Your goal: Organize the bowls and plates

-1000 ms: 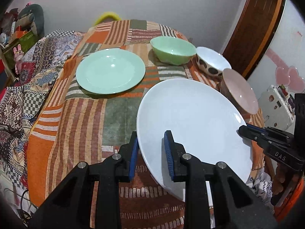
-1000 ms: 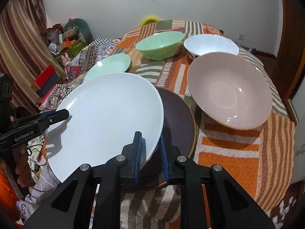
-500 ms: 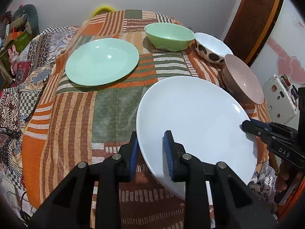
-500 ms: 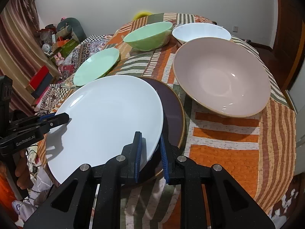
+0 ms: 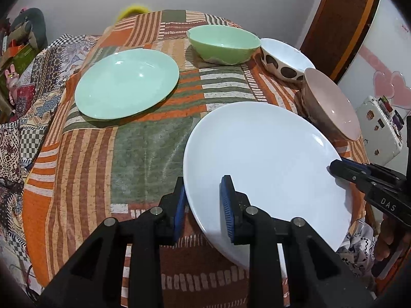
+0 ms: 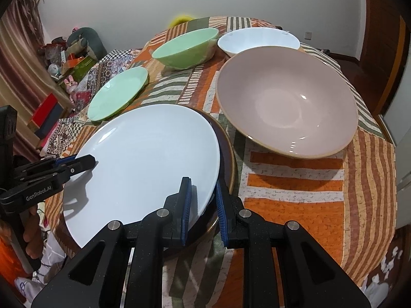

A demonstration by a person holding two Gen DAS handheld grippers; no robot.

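Note:
A large white plate lies over a dark brown plate at the table's near edge. My left gripper straddles the white plate's near-left rim, jaws a little apart around it. My right gripper straddles the opposite rim, jaws slightly apart, and shows in the left wrist view. A mint green plate lies at the left. A green bowl, a white spotted bowl and a pink bowl stand at the back and right.
The table carries a striped orange and green patchwork cloth. Cluttered shelves and fabric stand to the left. A brown door and a white case are at the right.
The white plate has come lower and sits flatter over the dark plate. Both grippers' jaws have opened a little on its rim.

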